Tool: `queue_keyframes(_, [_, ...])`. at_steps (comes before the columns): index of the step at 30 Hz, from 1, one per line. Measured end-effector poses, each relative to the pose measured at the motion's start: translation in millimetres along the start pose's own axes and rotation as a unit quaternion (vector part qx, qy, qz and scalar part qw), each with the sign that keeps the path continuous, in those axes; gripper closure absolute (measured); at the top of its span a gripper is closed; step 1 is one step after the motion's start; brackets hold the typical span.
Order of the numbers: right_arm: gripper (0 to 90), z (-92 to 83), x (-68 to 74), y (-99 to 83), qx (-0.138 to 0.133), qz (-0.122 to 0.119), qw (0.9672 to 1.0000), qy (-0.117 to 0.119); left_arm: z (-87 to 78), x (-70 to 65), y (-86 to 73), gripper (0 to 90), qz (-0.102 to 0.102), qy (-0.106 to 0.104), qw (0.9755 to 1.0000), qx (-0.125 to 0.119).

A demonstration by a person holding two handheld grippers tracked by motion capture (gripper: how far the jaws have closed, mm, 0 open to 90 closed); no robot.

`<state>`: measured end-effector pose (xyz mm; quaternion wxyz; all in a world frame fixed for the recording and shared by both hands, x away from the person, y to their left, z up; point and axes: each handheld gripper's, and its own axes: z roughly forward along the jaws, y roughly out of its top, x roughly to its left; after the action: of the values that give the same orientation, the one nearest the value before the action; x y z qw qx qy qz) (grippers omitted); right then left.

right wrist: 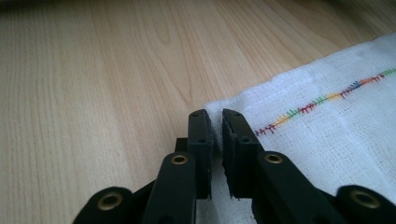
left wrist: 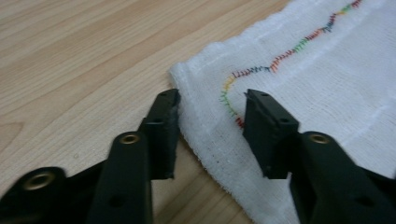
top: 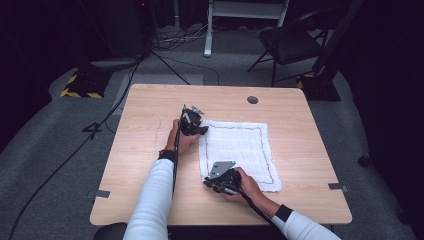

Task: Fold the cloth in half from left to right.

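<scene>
A white towel [top: 240, 150] with a multicoloured stitched border lies flat on the wooden table [top: 145, 165], right of centre. My left gripper [top: 201, 130] is at the towel's far left corner. In the left gripper view its jaws [left wrist: 212, 95] straddle that corner of the towel [left wrist: 327, 70] with a clear gap, one jaw at the cloth's edge and the other resting over the stitching. My right gripper [top: 207, 183] sits at the near left corner. In the right gripper view its jaws [right wrist: 215, 114] are pinched together on the edge of the towel [right wrist: 336, 140].
A round cable hole [top: 252, 99] is set in the table near its far edge. Beyond the table stand a dark folding chair [top: 290, 42], a white frame leg [top: 208, 30] and a yellow-and-black striped base [top: 82, 85], with cables on the grey floor.
</scene>
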<state>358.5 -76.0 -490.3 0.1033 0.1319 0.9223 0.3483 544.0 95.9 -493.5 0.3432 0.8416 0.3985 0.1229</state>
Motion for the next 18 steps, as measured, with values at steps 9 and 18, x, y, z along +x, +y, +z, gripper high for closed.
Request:
queue_keyframes(9, [84.8, -0.1, 0.3, 1.0, 0.0, -0.002, 1.0, 0.004, -8.2, 2.4, -3.1, 85.8, 0.016, -0.018, 0.9997, 0.005])
queue_keyframes(18, [85.2, 1.2, 9.6, 9.7, -0.008, -0.015, 0.9998, 0.011, -33.8, 13.8, -14.9, 86.3, 0.015, -0.015, 0.9998, -0.007])
